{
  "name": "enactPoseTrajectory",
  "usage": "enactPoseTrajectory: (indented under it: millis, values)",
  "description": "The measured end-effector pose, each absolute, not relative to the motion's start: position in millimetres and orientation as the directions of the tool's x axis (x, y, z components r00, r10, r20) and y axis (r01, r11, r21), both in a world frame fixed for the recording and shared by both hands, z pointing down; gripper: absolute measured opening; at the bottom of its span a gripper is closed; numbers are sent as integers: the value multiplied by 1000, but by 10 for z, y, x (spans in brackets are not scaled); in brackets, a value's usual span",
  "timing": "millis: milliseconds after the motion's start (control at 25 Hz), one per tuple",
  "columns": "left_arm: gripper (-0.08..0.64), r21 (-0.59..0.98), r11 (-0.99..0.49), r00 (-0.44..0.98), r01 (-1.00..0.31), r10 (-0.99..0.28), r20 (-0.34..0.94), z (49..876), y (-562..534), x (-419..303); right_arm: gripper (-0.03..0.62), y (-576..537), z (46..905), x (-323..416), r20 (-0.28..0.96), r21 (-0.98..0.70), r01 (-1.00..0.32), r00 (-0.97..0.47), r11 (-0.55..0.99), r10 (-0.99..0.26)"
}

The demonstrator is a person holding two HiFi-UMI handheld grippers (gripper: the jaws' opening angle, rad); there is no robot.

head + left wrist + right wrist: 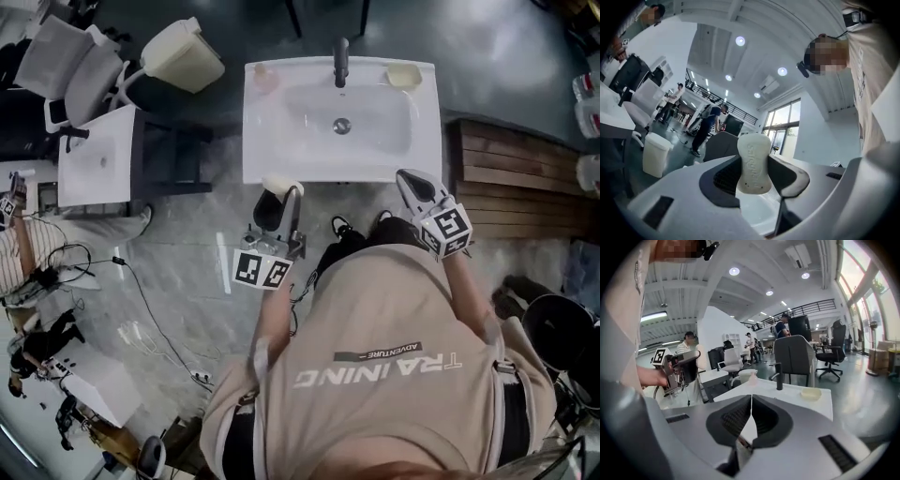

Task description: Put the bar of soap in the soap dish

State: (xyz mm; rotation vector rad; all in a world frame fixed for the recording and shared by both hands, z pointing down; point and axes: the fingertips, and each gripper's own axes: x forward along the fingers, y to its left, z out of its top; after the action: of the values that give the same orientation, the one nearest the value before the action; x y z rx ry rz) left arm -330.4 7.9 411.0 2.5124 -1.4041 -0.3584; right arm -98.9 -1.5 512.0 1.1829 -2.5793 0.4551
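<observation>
A cream bar of soap [280, 184] [753, 164] stands upright between the jaws of my left gripper [281, 194] [754, 174], which is shut on it just in front of the white sink's [281, 159] near left edge. The cream soap dish [404, 75] [811, 393] sits empty on the sink's far right corner, right of the black faucet [341, 60] [778, 376]. My right gripper [411, 180] [751, 414] hovers at the sink's near right edge, jaws shut with nothing between them. The left gripper [677, 369] also shows in the right gripper view.
A pink bottle [266, 78] stands on the sink's far left corner. A second small sink [98, 159], a white bin [183, 54] and an office chair [80, 70] lie left. Wooden decking [516, 173] lies right. Cables [141, 309] run over the floor.
</observation>
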Motion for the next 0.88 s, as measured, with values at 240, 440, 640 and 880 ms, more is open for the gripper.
enactPoseTrajectory:
  millis: [240, 440, 640, 880]
  values:
    - [170, 316, -612, 622, -725, -779, -81, 4087, -419, -2901, 14, -213, 5148, -631, 375, -185, -839, -541, 511, -753]
    - [170, 333, -668, 685, -665, -724, -84, 4007, -704, -2321, 14, -550, 5235, -266, 343, -216, -858, -513, 465, -787]
    - [170, 337, -709, 745, -619, -666, -32, 4074, -1026, -1825, 14, -1019, 5221, 21, 286, -230, -863, -501, 449, -817]
    - [170, 320, -755, 804, -572, -594, 35, 4389, -1573, -1121, 14, -1321, 5275, 585, 263, -205, -889, -454, 410, -851]
